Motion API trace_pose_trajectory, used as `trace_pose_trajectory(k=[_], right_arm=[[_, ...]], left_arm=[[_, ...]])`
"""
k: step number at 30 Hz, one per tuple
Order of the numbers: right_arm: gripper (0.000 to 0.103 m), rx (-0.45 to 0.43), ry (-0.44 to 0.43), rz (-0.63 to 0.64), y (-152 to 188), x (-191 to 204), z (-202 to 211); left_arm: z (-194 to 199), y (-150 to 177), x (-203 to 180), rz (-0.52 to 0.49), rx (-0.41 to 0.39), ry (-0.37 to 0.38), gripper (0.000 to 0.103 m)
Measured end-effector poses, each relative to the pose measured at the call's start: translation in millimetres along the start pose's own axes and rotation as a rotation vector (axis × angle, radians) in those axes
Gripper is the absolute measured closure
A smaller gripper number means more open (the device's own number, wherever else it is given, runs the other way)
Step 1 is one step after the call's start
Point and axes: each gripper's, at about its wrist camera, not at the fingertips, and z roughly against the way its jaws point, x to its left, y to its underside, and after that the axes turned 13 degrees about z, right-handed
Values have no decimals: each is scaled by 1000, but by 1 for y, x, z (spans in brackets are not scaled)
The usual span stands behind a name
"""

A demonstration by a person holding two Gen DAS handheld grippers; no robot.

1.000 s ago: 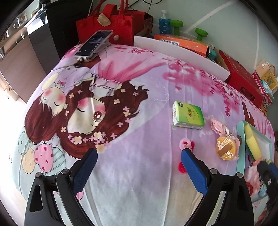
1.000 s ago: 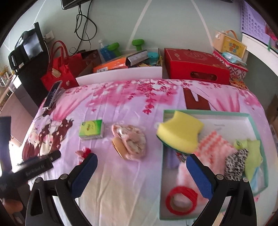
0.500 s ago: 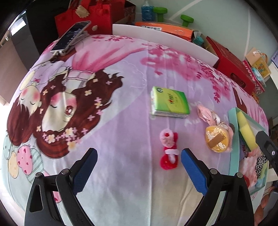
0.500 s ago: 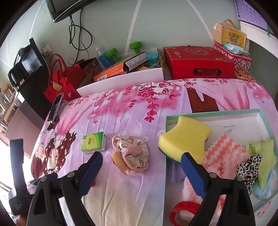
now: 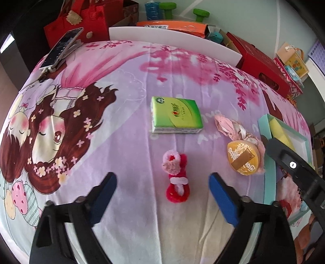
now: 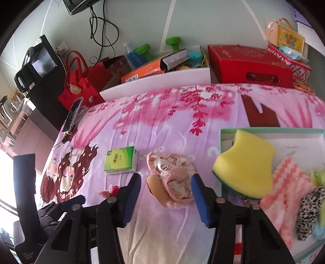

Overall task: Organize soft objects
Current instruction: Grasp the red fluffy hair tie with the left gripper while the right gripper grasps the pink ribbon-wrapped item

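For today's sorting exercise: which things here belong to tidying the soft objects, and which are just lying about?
Job:
red and pink hair tie
pink fabric bundle
green tissue pack
yellow sponge
teal tray

Lying about:
phone
red bag
green dumbbells
red box

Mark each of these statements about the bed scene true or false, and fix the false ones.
1. The green tissue pack lies inside the tray. False: it lies on the bedsheet, outside the tray.
2. The yellow sponge rests over the tray's near-left corner. True.
3. The left gripper is clamped on the red and pink yarn bundle. False: its jaws have just been closing but stand apart from the bundle between them.
4. The pink pouch sits between the right gripper's blue fingers. True.
5. A phone lies at the sheet's far-left edge. True.
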Motion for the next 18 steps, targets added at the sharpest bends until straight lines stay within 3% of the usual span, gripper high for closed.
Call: trace_pose_trajectory(k=[10,13,18], right_arm=[[68,29,-72,-52,7,-7,-19],[75,24,-89,-60,8,-8,-20],[81,17,-130,-92,9,-13,-21]], left_arm=[[-11,3,-6,-26,38,0,30],[-14,3,-6,-24,52,6,44],[-17,4,-6,-25,54,-3,46]])
